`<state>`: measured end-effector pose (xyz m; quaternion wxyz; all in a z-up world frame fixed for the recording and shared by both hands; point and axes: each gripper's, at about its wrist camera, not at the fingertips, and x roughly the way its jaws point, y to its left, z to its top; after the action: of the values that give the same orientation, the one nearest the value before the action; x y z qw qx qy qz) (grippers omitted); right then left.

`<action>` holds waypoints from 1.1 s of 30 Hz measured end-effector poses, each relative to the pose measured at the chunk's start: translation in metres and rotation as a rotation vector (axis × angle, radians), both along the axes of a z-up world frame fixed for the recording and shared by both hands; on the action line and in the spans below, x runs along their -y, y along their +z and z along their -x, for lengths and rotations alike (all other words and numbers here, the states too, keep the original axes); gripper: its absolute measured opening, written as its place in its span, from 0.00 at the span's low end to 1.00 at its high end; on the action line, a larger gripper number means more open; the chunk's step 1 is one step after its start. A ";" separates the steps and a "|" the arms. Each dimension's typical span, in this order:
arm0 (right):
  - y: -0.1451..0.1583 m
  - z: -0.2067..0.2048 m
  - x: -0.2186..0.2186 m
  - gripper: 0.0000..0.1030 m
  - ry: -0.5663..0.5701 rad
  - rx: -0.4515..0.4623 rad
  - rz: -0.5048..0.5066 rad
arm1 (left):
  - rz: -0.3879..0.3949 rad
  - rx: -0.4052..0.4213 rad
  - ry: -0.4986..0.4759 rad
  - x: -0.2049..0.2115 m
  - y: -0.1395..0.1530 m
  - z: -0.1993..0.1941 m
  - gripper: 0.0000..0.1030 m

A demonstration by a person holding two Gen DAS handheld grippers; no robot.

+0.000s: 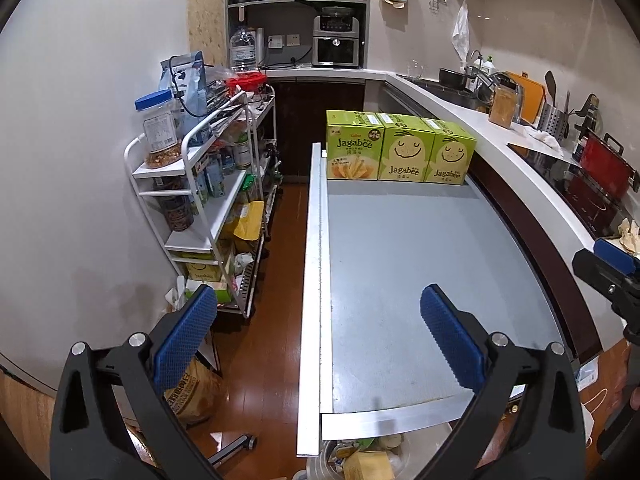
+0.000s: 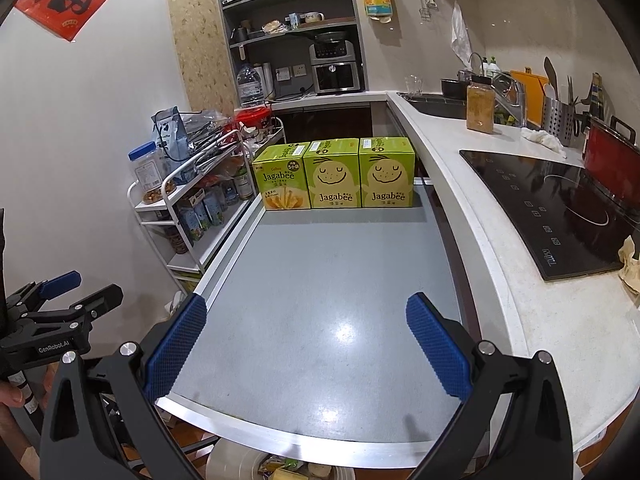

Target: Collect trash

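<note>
Both tools hang over the near end of the grey desk (image 2: 320, 280), each spread wide with nothing between its pads: the left hand-held gripper (image 1: 318, 336) above the desk's left rail, the right hand-held gripper (image 2: 306, 344) further right. The trash bin (image 2: 256, 466) sits below the desk's near edge, under both, wrappers and scraps showing in its mouth. The desk top carries only three Jagabee boxes (image 2: 334, 174) in a row at the far end, long axis left to right. A crumpled paper (image 2: 630, 264) lies on the counter, nearer the right hand.
</note>
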<state>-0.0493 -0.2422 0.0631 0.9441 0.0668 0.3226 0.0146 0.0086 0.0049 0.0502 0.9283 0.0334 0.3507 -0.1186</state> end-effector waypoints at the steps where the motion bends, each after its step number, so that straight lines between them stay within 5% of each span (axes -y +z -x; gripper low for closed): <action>1: 0.000 0.000 0.000 0.95 0.001 0.000 0.003 | 0.004 -0.005 -0.003 0.000 0.000 -0.001 0.99; 14: 0.007 -0.002 -0.004 0.95 0.015 0.012 0.022 | 0.065 -0.003 0.024 -0.007 0.005 -0.012 0.99; 21: 0.008 -0.004 -0.005 0.95 0.019 0.013 0.025 | 0.013 0.009 0.017 0.000 0.005 -0.014 0.99; 33: 0.010 -0.005 -0.005 0.95 0.020 0.010 0.023 | 0.038 -0.002 -0.017 0.004 0.009 -0.020 0.99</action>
<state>-0.0445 -0.2368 0.0727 0.9462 0.0526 0.3185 0.0205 0.0282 0.0011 0.0595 0.9274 0.0188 0.3491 -0.1329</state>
